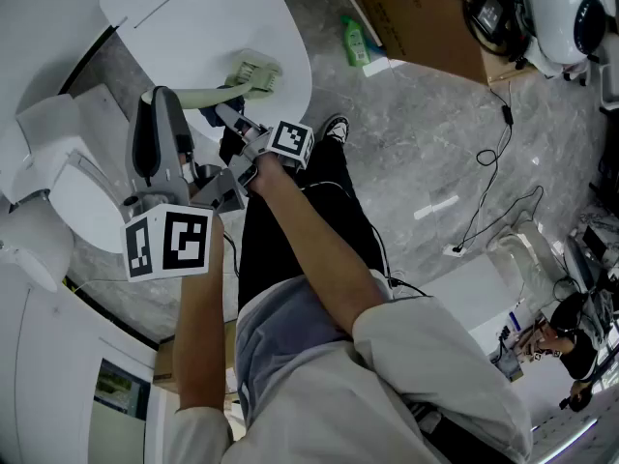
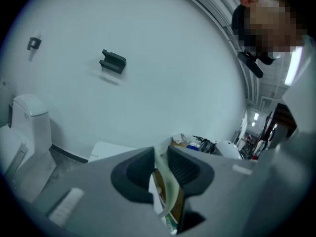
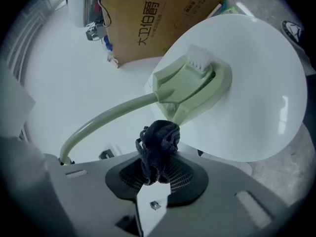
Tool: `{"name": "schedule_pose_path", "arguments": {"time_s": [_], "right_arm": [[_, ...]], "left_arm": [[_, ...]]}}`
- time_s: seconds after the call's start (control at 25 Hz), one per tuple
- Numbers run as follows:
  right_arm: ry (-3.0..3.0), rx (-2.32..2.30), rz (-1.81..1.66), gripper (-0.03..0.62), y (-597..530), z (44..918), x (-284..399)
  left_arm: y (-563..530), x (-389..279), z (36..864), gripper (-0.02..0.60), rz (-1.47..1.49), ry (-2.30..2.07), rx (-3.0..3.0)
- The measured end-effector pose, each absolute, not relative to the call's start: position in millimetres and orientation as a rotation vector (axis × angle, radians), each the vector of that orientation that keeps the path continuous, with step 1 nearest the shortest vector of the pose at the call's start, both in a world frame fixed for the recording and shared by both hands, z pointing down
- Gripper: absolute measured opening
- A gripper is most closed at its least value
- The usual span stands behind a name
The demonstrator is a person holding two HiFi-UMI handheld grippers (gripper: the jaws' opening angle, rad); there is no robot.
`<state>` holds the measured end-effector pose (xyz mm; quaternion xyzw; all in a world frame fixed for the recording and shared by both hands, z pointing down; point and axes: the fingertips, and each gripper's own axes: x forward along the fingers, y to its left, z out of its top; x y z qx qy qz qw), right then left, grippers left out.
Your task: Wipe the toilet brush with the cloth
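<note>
The pale green toilet brush [image 1: 253, 73] lies with its bristled head [image 3: 190, 80] over a white oval lid [image 1: 203, 13]. Its curved handle [image 3: 103, 116] runs back to my left gripper [image 1: 162, 100]. In the left gripper view that gripper [image 2: 159, 169] is shut on the thin green handle [image 2: 167, 191]. My right gripper [image 3: 157, 169] is shut on a bunched dark cloth [image 3: 159, 142]. The cloth sits just below the neck of the brush, close to it; I cannot tell whether they touch. In the head view the right gripper [image 1: 227, 116] lies under the handle.
A white toilet [image 1: 58, 187] stands at the left. A cardboard box [image 1: 416, 8] and a green bottle [image 1: 355, 42] are beyond the lid. Cables [image 1: 493, 162] trail over the grey floor. The person's shoe [image 1: 334, 129] is beside the right gripper. A dark bracket [image 2: 113, 61] is on the wall.
</note>
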<state>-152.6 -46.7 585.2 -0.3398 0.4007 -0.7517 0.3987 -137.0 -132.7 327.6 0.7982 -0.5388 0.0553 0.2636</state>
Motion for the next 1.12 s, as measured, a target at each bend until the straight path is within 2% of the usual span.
{"name": "schedule_pose_path", "arguments": {"time_s": [1.12], "right_arm": [[1.281,-0.949,-2.048,0.086,-21.4,601.0,-123.8]], "left_arm": [[-133.9,-129.1,327.7,0.000,0.159,-1.491,2.166]]}}
